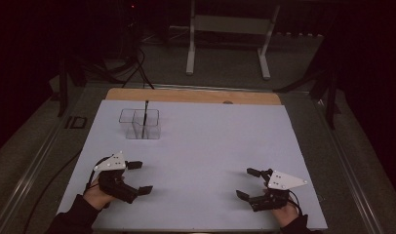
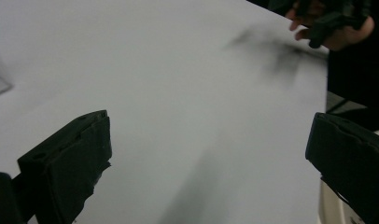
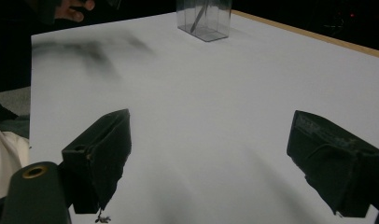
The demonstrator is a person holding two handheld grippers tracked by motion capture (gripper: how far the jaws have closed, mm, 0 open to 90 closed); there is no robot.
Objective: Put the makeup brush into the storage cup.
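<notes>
While held low over the smooth pale sheet (image 1: 201,161), left gripper (image 1: 138,177) and right gripper (image 1: 248,183) both spread wide, blocky matte-black jaws pinching nothing. Farther ahead of the left one, well apart: clear square-sided container (image 1: 140,124) (thin dark stick (image 1: 145,113) upright inside).

1. Pale grey-white table sheet (image 1: 201,146), plain, unpatterned.
2. Tan wooden table edge (image 1: 193,95) at 12 o'clock.
3. Clear container (image 1: 140,124) holding a black pen (image 1: 145,114).
4. Black left gripper (image 1: 139,177), black right gripper (image 1: 247,183), grey plates.
</notes>
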